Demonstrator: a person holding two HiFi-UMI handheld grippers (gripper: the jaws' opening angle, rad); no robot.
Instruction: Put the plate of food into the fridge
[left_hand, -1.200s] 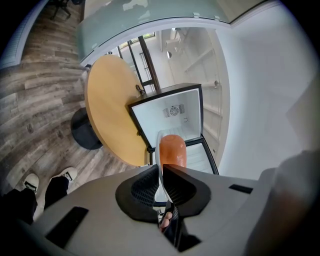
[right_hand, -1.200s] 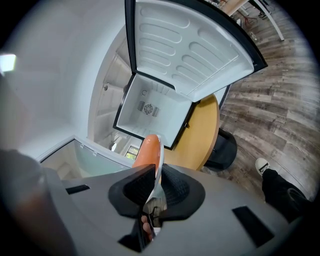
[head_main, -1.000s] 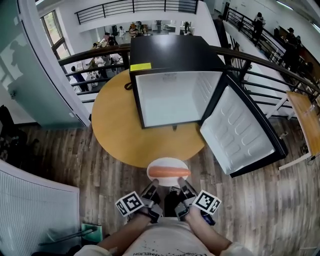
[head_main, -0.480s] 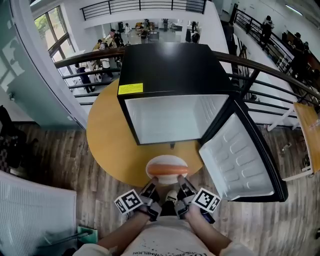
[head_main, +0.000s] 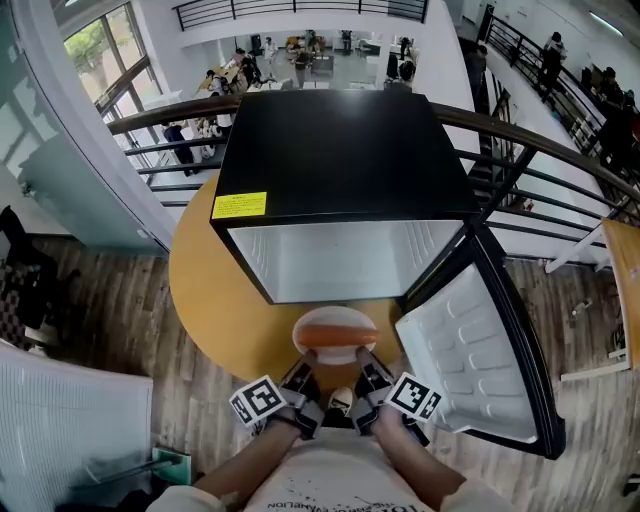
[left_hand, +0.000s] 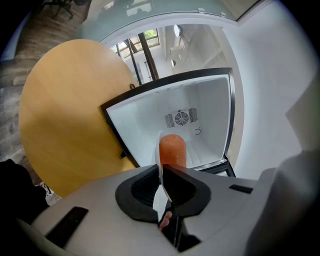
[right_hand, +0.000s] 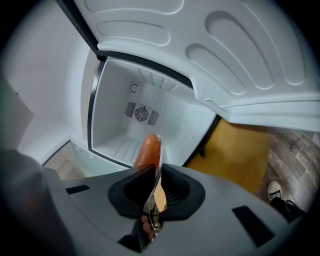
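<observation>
1. Here we hold the plate (head_main: 335, 356) of food, an orange sausage (head_main: 335, 325) on it, over the near edge of the round tabletop (head_main: 215, 300).
2. Our left gripper (head_main: 303, 371) is clamped on the plate's near-left rim, our right gripper (head_main: 365, 372) on its near-right rim.
3. The fridge (head_main: 340, 160) stands on the tabletop just beyond, its door (head_main: 470, 350) swung open to the right.

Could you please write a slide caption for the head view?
Left gripper and right gripper hold a plate of sausage before the open black fridge.
</observation>
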